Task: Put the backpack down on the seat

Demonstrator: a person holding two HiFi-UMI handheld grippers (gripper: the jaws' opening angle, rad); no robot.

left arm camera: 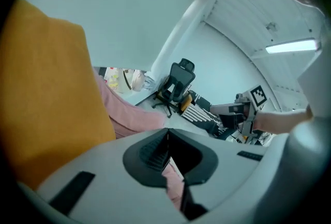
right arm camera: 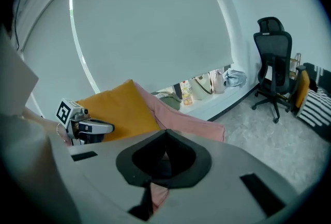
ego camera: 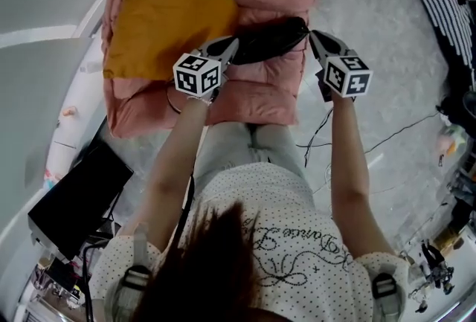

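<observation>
A dark, elongated backpack (ego camera: 269, 39) lies across the pink padded seat (ego camera: 260, 94), just right of an orange cushion (ego camera: 167, 12). In the head view my left gripper (ego camera: 233, 44) sits at the backpack's left end and my right gripper (ego camera: 313, 36) at its right end; whether either tip touches it I cannot tell. In the left gripper view the left gripper (left arm camera: 166, 136) has its jaws together, with only pink seat fabric below them. The right gripper (right arm camera: 165, 137) looks the same in its own view, its pads meeting with nothing between. The backpack is hidden in both gripper views.
A black flat case (ego camera: 78, 198) rests on the floor at the left, near the seat. Thin cables (ego camera: 327, 127) trail over the grey floor to the right. A black office chair (right arm camera: 273, 52) stands further off, and bags and bottles (right arm camera: 207, 86) line the window ledge.
</observation>
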